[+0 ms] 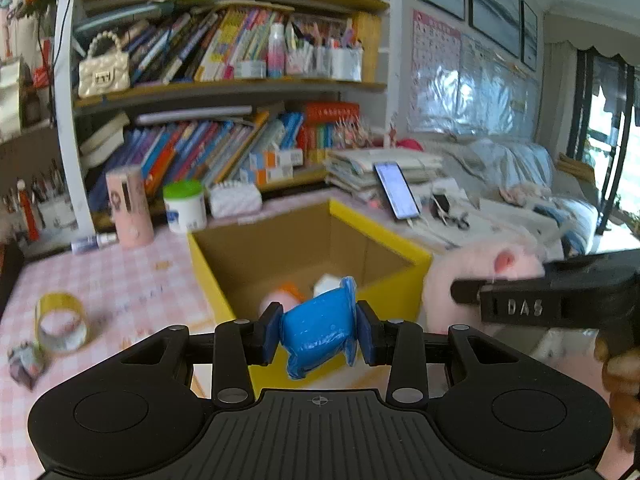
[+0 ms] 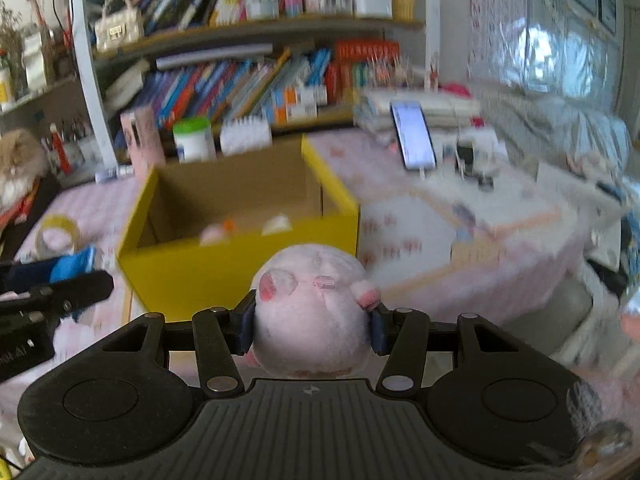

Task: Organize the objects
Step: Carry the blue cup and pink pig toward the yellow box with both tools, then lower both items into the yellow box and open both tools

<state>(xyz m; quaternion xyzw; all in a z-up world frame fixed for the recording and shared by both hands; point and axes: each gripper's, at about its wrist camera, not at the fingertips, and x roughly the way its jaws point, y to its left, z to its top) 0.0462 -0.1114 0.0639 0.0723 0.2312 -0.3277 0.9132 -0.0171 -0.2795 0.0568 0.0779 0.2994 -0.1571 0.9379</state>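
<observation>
My left gripper (image 1: 318, 334) is shut on a crumpled blue plastic cup (image 1: 318, 330), held just in front of the near wall of an open yellow cardboard box (image 1: 400, 240). Two small pale toys (image 1: 286, 294) lie on the box floor. My right gripper (image 2: 310, 326) is shut on a round pink plush toy (image 2: 310, 312), which hangs before the box's front wall (image 2: 192, 280). In the left wrist view the plush (image 1: 488, 268) and the right gripper sit to the right of the box. In the right wrist view the blue cup (image 2: 74, 266) shows at the far left.
A pink checked cloth (image 1: 120, 280) covers the table. On it stand a tape roll (image 1: 62, 322), a pink tube (image 1: 130, 210), a green-lidded jar (image 1: 185, 206) and a propped phone (image 1: 396, 190). Full bookshelves (image 1: 224, 92) rise behind. A fluffy cat (image 2: 18, 164) sits at the left edge.
</observation>
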